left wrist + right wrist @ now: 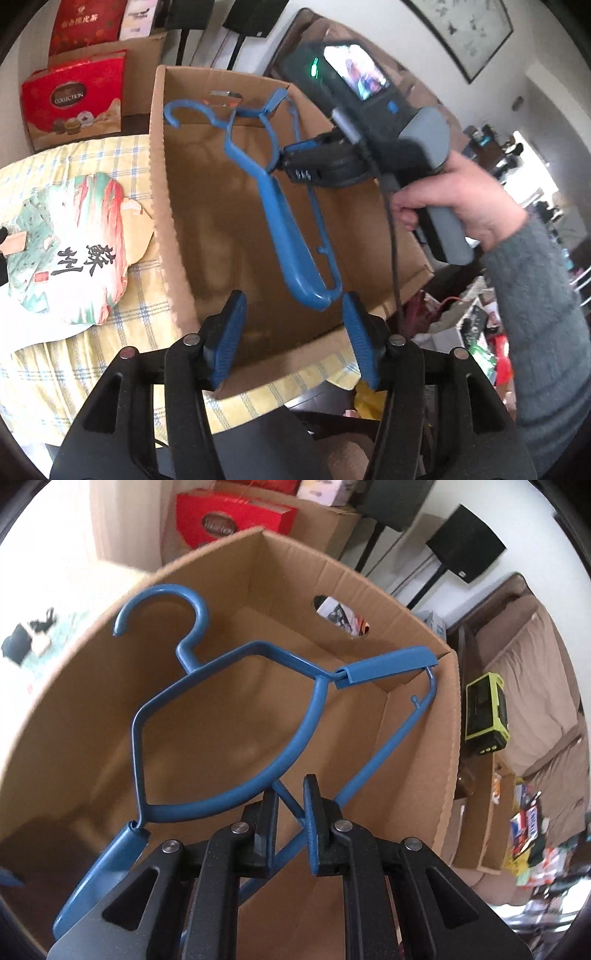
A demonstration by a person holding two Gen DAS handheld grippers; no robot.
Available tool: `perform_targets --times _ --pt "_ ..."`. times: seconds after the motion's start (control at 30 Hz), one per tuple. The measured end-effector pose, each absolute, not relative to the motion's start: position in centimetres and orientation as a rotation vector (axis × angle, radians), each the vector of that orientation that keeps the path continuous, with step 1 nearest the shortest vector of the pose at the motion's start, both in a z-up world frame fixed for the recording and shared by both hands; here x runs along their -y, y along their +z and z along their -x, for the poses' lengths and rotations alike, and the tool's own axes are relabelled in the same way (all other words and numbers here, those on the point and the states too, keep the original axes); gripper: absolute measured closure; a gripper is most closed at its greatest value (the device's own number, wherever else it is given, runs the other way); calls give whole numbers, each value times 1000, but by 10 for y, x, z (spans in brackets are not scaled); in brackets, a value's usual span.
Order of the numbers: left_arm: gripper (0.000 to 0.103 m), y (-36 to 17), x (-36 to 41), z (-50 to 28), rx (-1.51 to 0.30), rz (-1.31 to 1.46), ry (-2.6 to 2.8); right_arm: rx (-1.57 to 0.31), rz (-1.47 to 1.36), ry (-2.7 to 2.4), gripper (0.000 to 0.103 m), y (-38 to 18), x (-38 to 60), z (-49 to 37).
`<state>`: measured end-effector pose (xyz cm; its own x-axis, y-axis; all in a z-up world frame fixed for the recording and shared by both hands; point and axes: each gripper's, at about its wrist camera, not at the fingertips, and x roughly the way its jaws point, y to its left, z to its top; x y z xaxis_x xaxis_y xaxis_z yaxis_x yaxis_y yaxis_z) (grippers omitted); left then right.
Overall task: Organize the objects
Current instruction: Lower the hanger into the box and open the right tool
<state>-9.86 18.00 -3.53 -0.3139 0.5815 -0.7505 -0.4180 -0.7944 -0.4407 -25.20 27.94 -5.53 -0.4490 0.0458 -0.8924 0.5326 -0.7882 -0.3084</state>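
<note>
The blue plastic hanger hangs in the air over the open cardboard box, gripped by the right claw, whose jaws are pinched nearly shut on the thin struts at the hanger's lower middle. In the left wrist view the hanger's broad shoulder end dips toward six o'clock, ending just between the fingers of the left claw, which stands about half open with nothing pressed between its pads. A hand in a grey sleeve holds the right claw's handle at three o'clock.

The hanger looks light and stiff, with smooth plastic that could slip or swing around a single narrow grip. The wide shoulder piece probably offers the surest hold; the thin bars and the small peg on the crossbar seem likelier to bend or snag on the box rim.

The box stands on a yellow checked cloth over the tabletop, a printed paper fan lying at nine o'clock. The box floor is blurred and partly blocked, so its contents cannot be told. Whether the left pads touch the hanger tip is unclear.
</note>
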Motion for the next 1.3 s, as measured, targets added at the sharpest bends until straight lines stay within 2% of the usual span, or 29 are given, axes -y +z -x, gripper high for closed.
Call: perform_targets --times 0.47,0.53,0.67,0.77,0.83,0.87,0.9,0.97,1.13,1.2,1.3 --pt "49 -20 -139 117 317 1306 2134 -1229 -1488 -2088 92 -91 -279 248" --pt "43 -20 -136 122 324 1301 2144 -1288 -1500 -2050 91 -98 -280 247" --pt "42 -20 -130 128 338 1298 2155 -1457 -1498 -1956 91 -116 -284 243" --pt "42 -21 -128 132 346 1302 2159 -1508 -1504 -1916 91 -123 -288 241" --pt "34 -24 -127 133 352 1305 2161 -1522 -1501 -1919 90 -123 -291 240" --pt "32 -25 -127 133 353 1308 2166 -1532 -1492 -1920 80 -122 -292 239" --pt "29 -26 -127 134 352 1309 2170 -1555 -1475 -1939 56 -120 -294 238" --pt "25 -27 -127 135 338 1311 2183 -1579 -1402 -2019 40 -109 -297 235" --pt "18 -27 -129 134 302 1308 2210 -1295 -1335 -2221 40 -60 -312 230" --pt "17 -26 -130 132 283 1299 2217 -1104 -1319 -2325 36 -38 -318 225" --pt "4 -22 -131 129 251 1270 2250 -804 -1290 -2417 28 -14 -328 219"
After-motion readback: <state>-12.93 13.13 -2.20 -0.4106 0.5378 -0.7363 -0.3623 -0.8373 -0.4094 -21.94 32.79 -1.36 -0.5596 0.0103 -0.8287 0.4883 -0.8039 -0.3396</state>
